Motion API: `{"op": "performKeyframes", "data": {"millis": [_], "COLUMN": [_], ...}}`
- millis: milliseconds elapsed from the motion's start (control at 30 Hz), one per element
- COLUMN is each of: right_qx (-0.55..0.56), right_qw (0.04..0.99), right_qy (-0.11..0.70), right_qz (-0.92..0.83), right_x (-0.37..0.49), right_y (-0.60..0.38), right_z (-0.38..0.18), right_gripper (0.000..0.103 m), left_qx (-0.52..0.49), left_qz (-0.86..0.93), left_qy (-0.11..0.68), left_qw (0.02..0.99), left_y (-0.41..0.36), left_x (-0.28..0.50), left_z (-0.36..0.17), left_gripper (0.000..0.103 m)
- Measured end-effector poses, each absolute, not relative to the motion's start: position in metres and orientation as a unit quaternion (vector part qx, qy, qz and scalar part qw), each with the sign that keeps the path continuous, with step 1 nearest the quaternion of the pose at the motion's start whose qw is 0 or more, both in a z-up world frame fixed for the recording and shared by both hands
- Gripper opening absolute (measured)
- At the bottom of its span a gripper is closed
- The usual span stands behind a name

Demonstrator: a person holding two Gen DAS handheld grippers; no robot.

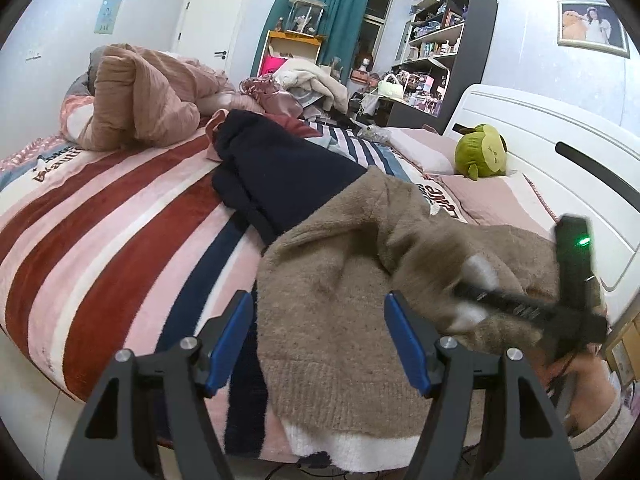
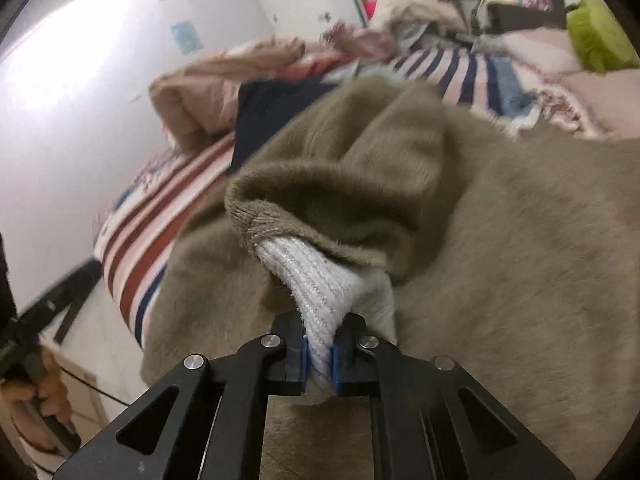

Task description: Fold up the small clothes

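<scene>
Brown sweater (image 1: pixel 340 320) lies on bed (image 1: pixel 120 220) edge, just in front of navy garment (image 1: pixel 280 172). Right hand-held gripper (image 2: pixel 319 354) clenched on white cuff (image 2: pixel 320 284) — prob. drawing sleeve across to fold. Left hand-held gripper (image 1: pixel 318 340) released, straddling hem side — ready to pin.

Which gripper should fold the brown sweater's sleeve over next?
The right gripper, probably. It is already shut on the white cuff of the brown sweater, so it can carry the sleeve across. The left gripper is open, holding nothing, above the sweater's hem.
</scene>
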State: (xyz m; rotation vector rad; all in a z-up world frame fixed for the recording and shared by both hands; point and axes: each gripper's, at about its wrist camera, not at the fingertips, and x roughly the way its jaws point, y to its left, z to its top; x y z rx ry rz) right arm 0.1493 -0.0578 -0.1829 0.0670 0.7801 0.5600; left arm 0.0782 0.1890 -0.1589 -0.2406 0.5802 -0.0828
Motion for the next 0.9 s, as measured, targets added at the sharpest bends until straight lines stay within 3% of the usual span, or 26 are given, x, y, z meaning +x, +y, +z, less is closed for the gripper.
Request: {"op": "performKeyframes", "data": {"millis": [267,467,500,533,567,600,633,833,867,900], "right_qx": [0.087,0.13,0.136,0.136,0.134,0.134,0.136,0.112,0.1,0.095], "right_qw": [0.913,0.882,0.882,0.885,0.888,0.89,0.888,0.859,0.863,0.863], "right_qy": [0.35,0.427,0.427,0.423,0.419,0.415,0.417,0.456,0.451,0.449], "right_qz": [0.191,0.152,0.148,0.14,0.135,0.135,0.139,0.205,0.206,0.21], "right_x": [0.134,0.119,0.113,0.106,0.1,0.091,0.089,0.072,0.07,0.069], "right_y": [-0.175,-0.241,-0.249,-0.258,-0.266,-0.274,-0.279,-0.268,-0.262,-0.255], "right_z": [-0.134,-0.176,-0.18,-0.182,-0.182,-0.183,-0.185,-0.214,-0.215,-0.216], "right_gripper": [0.002,0.008,0.016,0.038,0.051,0.076,0.085,0.085,0.083,0.071], "left_qx": [-0.105,-0.11,-0.108,-0.106,-0.108,-0.111,-0.116,-0.102,-0.095,-0.091], "left_qz": [-0.045,-0.05,-0.054,-0.056,-0.06,-0.067,-0.078,-0.071,-0.069,-0.067], "left_qy": [0.307,0.366,0.376,0.384,0.389,0.395,0.401,0.413,0.414,0.414], "left_qw": [0.945,0.923,0.919,0.915,0.913,0.91,0.906,0.902,0.903,0.903], "left_y": [0.195,0.2,0.199,0.198,0.196,0.195,0.194,0.174,0.17,0.167], "left_x": [0.094,0.125,0.13,0.133,0.135,0.138,0.141,0.154,0.154,0.153], "left_z": [-0.172,-0.206,-0.213,-0.218,-0.222,-0.226,-0.229,-0.24,-0.24,-0.24], "left_gripper": [0.065,0.067,0.067,0.067,0.067,0.067,0.067,0.067,0.062,0.05]}}
